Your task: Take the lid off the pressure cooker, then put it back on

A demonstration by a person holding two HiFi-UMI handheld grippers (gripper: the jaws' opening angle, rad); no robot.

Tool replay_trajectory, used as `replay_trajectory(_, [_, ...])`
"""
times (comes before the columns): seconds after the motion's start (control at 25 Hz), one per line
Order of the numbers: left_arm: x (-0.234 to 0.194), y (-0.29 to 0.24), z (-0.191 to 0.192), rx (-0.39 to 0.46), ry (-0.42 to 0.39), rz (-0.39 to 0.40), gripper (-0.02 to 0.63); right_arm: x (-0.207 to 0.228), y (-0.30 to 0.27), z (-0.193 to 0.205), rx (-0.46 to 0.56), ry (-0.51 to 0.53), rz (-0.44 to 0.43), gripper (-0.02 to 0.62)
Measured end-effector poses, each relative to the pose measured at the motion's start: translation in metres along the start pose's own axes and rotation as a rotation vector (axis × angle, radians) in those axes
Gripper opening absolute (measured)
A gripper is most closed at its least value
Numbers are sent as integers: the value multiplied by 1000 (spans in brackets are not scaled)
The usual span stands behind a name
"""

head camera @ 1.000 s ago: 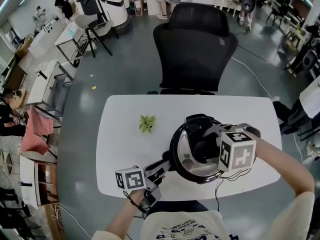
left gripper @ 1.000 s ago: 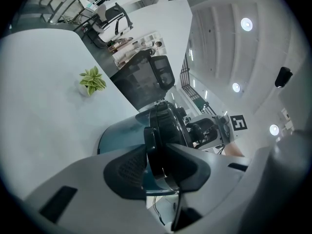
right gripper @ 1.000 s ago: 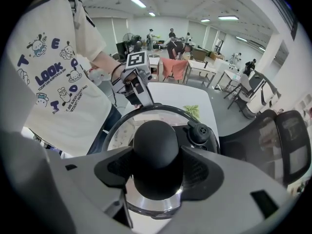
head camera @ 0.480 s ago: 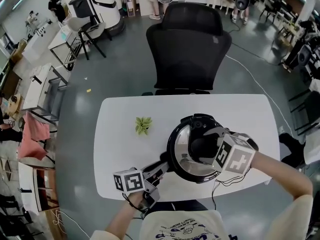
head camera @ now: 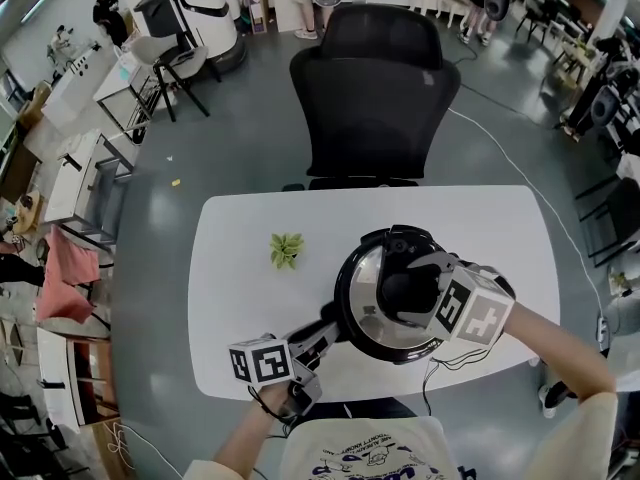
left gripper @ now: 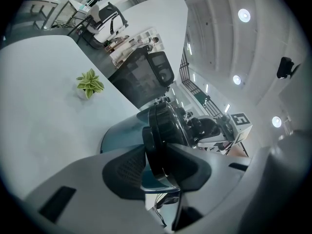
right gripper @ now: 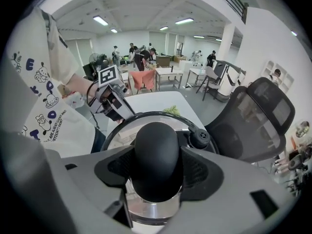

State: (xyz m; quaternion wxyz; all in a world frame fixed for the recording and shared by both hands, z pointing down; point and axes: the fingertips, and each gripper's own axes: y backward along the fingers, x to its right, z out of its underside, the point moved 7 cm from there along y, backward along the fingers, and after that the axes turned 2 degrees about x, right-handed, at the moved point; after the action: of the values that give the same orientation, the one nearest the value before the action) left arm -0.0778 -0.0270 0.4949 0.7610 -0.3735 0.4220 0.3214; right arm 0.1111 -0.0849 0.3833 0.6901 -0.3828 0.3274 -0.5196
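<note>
A steel pressure cooker (head camera: pixel 365 343) stands on the white table (head camera: pixel 250 288) with its lid (head camera: pixel 372 308) on. My right gripper (head camera: pixel 415 290) reaches down from the right, shut on the lid's black knob (right gripper: pixel 156 155); both pads press its sides. A small black valve (right gripper: pixel 199 138) sits on the lid beyond the knob. From the front left, my left gripper (head camera: pixel 322 338) is shut on the cooker's black side handle (left gripper: pixel 163 147). The cooker's body (left gripper: pixel 119 130) shows behind that handle.
A small green plant (head camera: pixel 287 250) stands left of the cooker. A black office chair (head camera: pixel 375 88) is pushed against the table's far edge. A black cable (head camera: pixel 445 363) trails off the near edge. People and desks are far behind.
My right gripper has rolled on the knob; its marker cube now sits tilted. The left gripper has stayed on the handle. The cooker has kept its place.
</note>
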Motion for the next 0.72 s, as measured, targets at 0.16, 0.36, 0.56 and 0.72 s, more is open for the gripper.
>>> replay_trajectory(0.16, [1, 0, -1, -5, -2, -1, 141, 1, 0, 0, 9, 5, -39, 296])
replay_trajectory(0.36, [2, 0, -1, -7, -6, -1, 141, 2, 0, 0, 10, -5, -75, 296])
replay_trajectory(0.56, [3, 1, -1, -13, -21, -3, 144, 2, 1, 0, 27, -14, -77, 295])
replay_trajectory(0.72, [4, 1, -3, -23, -72, -14, 152, 2, 2, 1, 59, -12, -70, 293])
